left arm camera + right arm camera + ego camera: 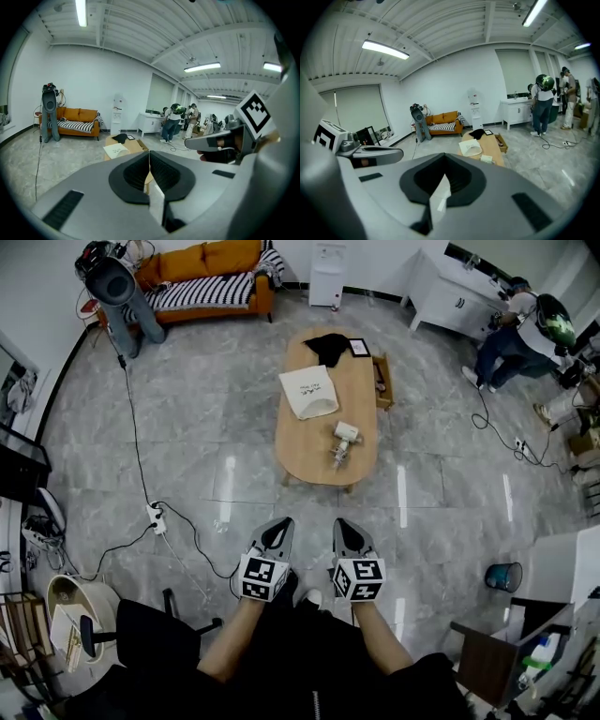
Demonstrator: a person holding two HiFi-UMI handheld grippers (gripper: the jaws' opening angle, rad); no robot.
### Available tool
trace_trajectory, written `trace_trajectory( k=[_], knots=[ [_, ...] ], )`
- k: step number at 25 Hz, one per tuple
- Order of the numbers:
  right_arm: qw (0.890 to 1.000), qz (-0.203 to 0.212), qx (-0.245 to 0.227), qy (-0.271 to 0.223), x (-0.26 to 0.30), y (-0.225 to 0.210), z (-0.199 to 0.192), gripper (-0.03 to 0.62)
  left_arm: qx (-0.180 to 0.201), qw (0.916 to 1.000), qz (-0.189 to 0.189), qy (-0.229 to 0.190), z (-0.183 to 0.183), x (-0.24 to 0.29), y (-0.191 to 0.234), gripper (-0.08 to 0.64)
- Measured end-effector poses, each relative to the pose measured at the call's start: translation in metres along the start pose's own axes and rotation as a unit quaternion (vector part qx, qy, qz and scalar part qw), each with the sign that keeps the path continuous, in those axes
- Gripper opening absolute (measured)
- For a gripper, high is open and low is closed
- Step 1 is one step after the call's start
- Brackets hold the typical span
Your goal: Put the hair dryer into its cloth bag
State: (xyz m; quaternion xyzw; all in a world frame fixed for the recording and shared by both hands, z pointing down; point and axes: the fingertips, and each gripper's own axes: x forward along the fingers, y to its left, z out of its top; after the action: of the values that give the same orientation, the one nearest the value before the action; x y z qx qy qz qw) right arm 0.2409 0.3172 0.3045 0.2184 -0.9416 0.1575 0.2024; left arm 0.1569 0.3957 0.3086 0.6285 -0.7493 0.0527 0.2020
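both grippers empty, shut, well short of the worktop

hidden / hard to read:
- hair dryer (344, 439) is small in the head view: white, lying on the near half of the oval wooden worktop (361, 399). can't tell which way the nozzle points, or make out a cord.
- in the left gripper view the gripper's own body covers the near end of the worktop, so the dryer doesn't show there. in the right gripper view it is only a small pale shape (486, 158) past the bag.
- cloth bag (309, 392) is white, lying flat mid-worktop, just beyond the dryer and apart from it. there is faint print on it, too small to read. can't say whether the mouth is open.
- black item (326, 346) at the far end of the worktop: soft and crumpled, can't tell what it is. a small framed picture (359, 347) lies just beside it.
- the person's forearms run off the bottom of the head view, and the hands sit behind the marker cubes.

jaws:
- left gripper (279, 527): jaws fully together, pads meeting along a thin line (149, 161), nothing between them.
- right gripper (345, 527): jaws closed tip to tip (443, 169), nothing held.
- both are held side by side over the grey tiled floor (187, 446), pointing toward the worktop and tilted slightly down, touching nothing.

background: an orange sofa (206, 277) stands against the far wall, and another person (511, 334) is at the white cabinet, far right.
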Motion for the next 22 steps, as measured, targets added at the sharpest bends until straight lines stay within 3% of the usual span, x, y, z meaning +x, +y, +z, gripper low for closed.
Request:
trace_trajectory(
  k=[4,9,13,18,22],
  knots=[
    [1.000,-0.018,0.002,0.001,0.040,0.000,0.025,0.008,0.000,0.9997,-0.023,0.006,0.015,0.029,0.031,0.014],
    [0.999,-0.024,0.047,0.000,0.076,0.006,0.044,0.008,0.001,0.9991,-0.043,0.008,0.027,0.054,0.067,0.014],
    [0.998,-0.030,0.044,0.014,0.094,0.003,0.046,0.008,-0.004,0.9990,-0.045,0.003,0.036,0.067,0.087,0.014],
    [0.995,-0.034,0.087,0.020,0.108,-0.006,0.047,0.008,-0.005,0.9991,-0.041,0.005,0.042,0.083,0.102,0.014],
    [0.995,-0.035,0.095,0.016,0.124,-0.012,0.050,0.008,-0.005,0.9989,-0.045,0.014,0.040,0.097,0.108,0.014]
  ],
)
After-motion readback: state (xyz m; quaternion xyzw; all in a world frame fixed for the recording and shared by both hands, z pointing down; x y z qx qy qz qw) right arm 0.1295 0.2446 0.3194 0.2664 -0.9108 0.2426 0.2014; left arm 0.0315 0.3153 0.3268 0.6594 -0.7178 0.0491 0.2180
